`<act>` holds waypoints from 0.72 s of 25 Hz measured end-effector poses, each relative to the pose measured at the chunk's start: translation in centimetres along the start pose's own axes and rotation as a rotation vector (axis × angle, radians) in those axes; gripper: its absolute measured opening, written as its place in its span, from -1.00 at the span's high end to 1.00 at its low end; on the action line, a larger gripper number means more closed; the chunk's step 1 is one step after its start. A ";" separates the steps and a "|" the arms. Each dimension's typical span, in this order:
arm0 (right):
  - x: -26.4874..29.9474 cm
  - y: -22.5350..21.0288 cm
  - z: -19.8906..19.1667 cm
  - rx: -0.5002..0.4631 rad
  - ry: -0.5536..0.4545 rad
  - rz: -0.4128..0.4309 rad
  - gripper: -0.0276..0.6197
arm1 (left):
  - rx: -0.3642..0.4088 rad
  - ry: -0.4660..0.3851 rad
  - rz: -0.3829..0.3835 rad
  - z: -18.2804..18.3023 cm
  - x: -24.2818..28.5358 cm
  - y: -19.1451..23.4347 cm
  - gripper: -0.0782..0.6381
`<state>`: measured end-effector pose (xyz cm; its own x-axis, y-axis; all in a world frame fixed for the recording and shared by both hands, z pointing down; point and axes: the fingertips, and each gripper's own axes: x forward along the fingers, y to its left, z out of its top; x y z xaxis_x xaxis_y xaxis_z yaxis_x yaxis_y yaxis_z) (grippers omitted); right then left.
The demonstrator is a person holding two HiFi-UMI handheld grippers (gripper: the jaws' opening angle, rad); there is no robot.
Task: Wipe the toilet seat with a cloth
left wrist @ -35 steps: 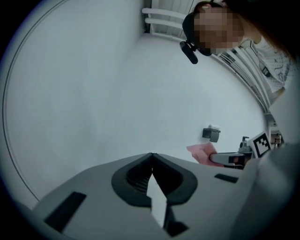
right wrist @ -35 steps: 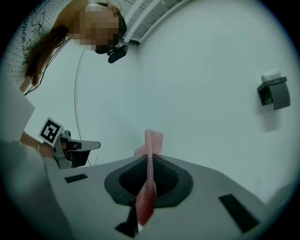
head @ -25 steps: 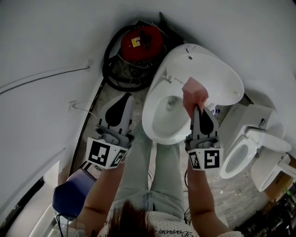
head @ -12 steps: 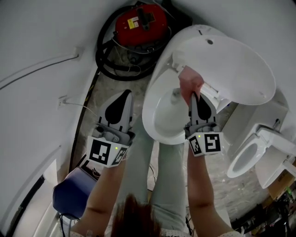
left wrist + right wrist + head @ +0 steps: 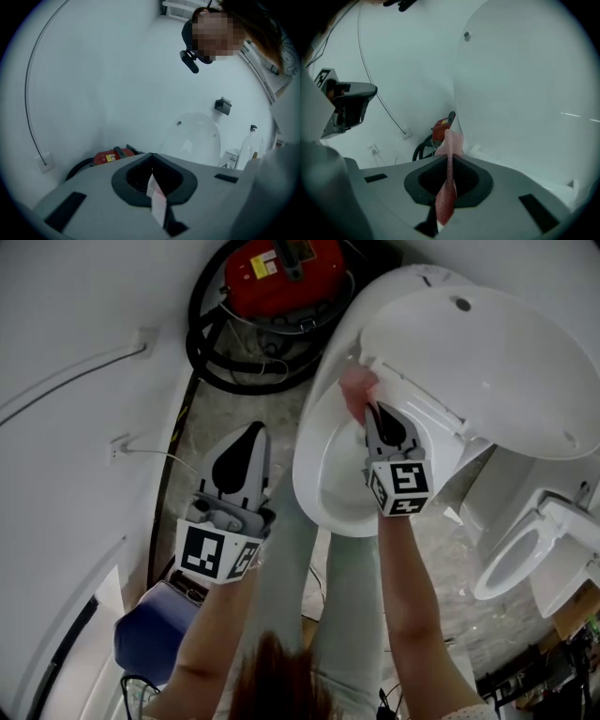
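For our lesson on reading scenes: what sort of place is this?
Probably a washroom or toilet storeroom: one toilet with its lid up, a second toilet nearby, and a red vacuum cleaner against the wall.

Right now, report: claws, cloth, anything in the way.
Left claw shut on a pale strip, held left of the toilet seat. Right claw shut on pink cloth at the seat's back edge. Raised lid close beside it.
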<state>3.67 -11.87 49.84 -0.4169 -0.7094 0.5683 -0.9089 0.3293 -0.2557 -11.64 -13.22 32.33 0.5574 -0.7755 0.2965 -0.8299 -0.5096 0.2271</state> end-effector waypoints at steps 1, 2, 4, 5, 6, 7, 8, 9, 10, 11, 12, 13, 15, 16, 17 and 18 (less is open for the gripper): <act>0.6 -0.1 -0.5 -0.006 0.017 -0.002 0.82 | 0.000 0.002 -0.002 -0.2 0.1 0.1 0.78; 1.1 -0.1 -1.0 -0.012 0.033 -0.006 0.82 | -0.003 0.003 -0.004 -0.4 0.2 0.1 0.77; 2.0 -0.4 -1.7 -0.024 0.062 -0.020 0.81 | -0.009 0.007 -0.006 -0.8 0.4 0.3 0.77; 2.4 -0.5 -2.0 -0.029 0.075 -0.027 0.81 | -0.012 0.009 -0.007 -0.9 0.6 0.3 0.77; 2.8 -0.6 -2.3 -0.034 0.088 -0.033 0.80 | -0.014 0.012 -0.007 -1.1 0.7 0.4 0.78; 3.3 -0.8 -2.7 -0.038 0.103 -0.040 0.80 | -0.016 0.015 -0.008 -1.3 0.8 0.4 0.77; 3.7 -1.0 -3.1 -0.042 0.123 -0.047 0.80 | -0.019 0.019 -0.009 -1.5 0.9 0.4 0.77; 4.0 -1.1 -3.6 -0.049 0.144 -0.055 0.80 | -0.021 0.023 -0.010 -1.7 1.0 0.4 0.77; 4.3 -1.3 -3.9 -0.060 0.157 -0.062 0.80 | -0.023 0.027 -0.011 -1.9 1.0 0.4 0.78; 4.5 -1.3 -4.0 -0.074 0.156 -0.066 0.81 | -0.023 0.031 -0.011 -2.0 1.0 0.4 0.77; 4.7 -1.2 -3.9 -0.092 0.145 -0.068 0.82 | -0.023 0.035 -0.012 -2.1 1.0 0.4 0.77; 4.7 -1.1 -3.7 -0.112 0.134 -0.071 0.82 | -0.023 0.039 -0.013 -2.2 1.0 0.4 0.78; 4.8 -1.0 -3.6 -0.151 0.129 -0.078 0.82 | -0.025 0.051 -0.016 -2.5 1.0 0.4 0.77; 4.8 -1.0 -3.7 -0.162 0.131 -0.079 0.82 | -0.027 0.058 -0.018 -2.7 1.0 0.4 0.77; 4.8 -1.0 -3.7 -0.164 0.132 -0.078 0.82 | -0.031 0.064 -0.020 -2.9 1.0 0.3 0.78; 4.8 -1.0 -3.7 -0.159 0.130 -0.075 0.82 | -0.034 0.067 -0.023 -2.9 1.0 0.2 0.78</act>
<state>2.59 -13.25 55.72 -0.3342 -0.6526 0.6800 -0.9208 0.3800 -0.0878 -11.22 -12.98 35.40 0.5778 -0.7362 0.3522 -0.8160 -0.5131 0.2661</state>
